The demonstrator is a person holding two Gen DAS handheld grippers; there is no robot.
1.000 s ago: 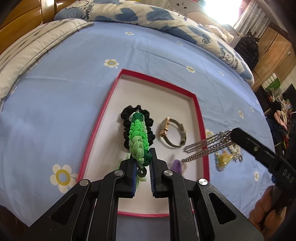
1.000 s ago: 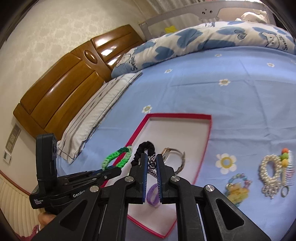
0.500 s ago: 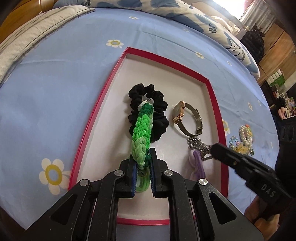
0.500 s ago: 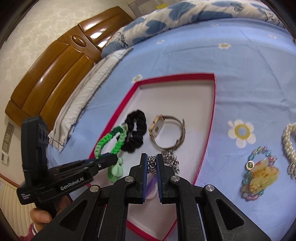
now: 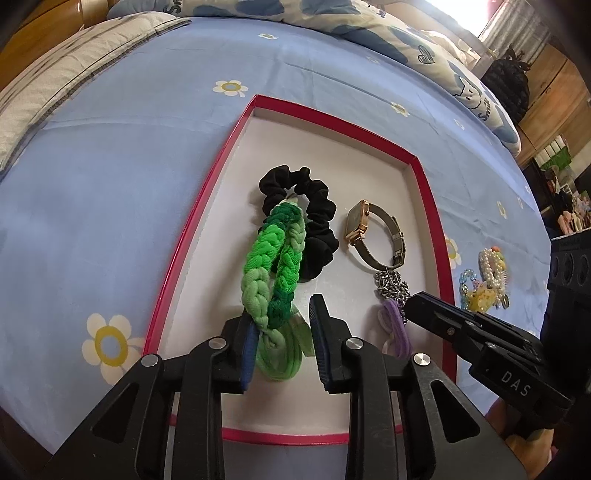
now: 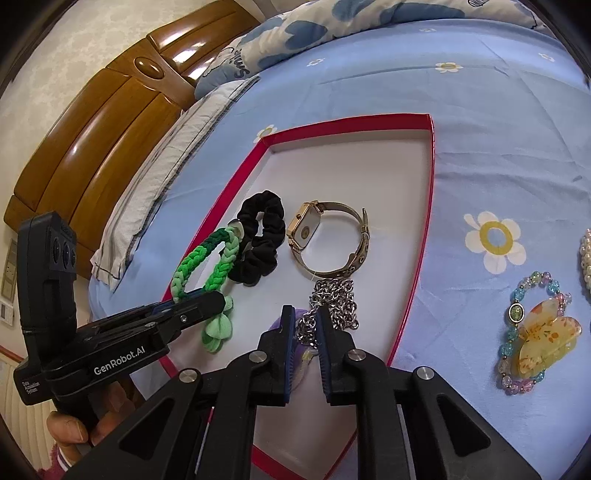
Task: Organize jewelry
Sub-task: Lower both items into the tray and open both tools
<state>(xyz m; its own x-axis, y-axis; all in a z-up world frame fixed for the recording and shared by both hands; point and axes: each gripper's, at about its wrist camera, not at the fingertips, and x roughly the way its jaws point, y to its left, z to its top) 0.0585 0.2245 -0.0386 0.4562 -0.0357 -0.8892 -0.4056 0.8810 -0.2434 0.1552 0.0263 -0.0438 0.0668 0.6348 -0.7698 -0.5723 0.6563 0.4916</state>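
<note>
Both grippers have come down over the red-rimmed tray [image 5: 430, 206] since a second ago, and the silver chain [image 6: 334, 299], then dangling in the air from the right gripper [image 6: 306, 326], now lies heaped on the tray's white floor. Its jaws have just been opening; a few links sit between the slightly parted pads, and I cannot tell whether they are pinched. The left gripper [image 5: 282, 332] has just been opening too: its jaws stand apart, with the green braided hair tie [image 5: 273, 266] loose in the gap, leaning on the left pad.

"GenRobot.AI" reads in white along the left gripper's side in the right wrist view; "DAS" shows on the right gripper in the other. The quilt [image 6: 280, 33] at the bed's head carries part of a word, "Smil".

That green tie is a plaited loop shading from dark to pale green, ending in a pale bow; its long axis runs away from the left gripper, and its far end overlaps the black scrunchie [image 5: 314, 221]. Just beside stands a gold-cased watch [image 6: 325, 240] on its edge, with the chain at its near side and a lilac hair tie [image 5: 397, 326] under the right gripper's tip. On the blue flowered sheet [image 5: 110, 184] outside the tray lie a beaded bracelet [image 6: 517, 325], a yellow butterfly clip [image 6: 546, 343] and pearls [image 5: 493, 267].
</note>
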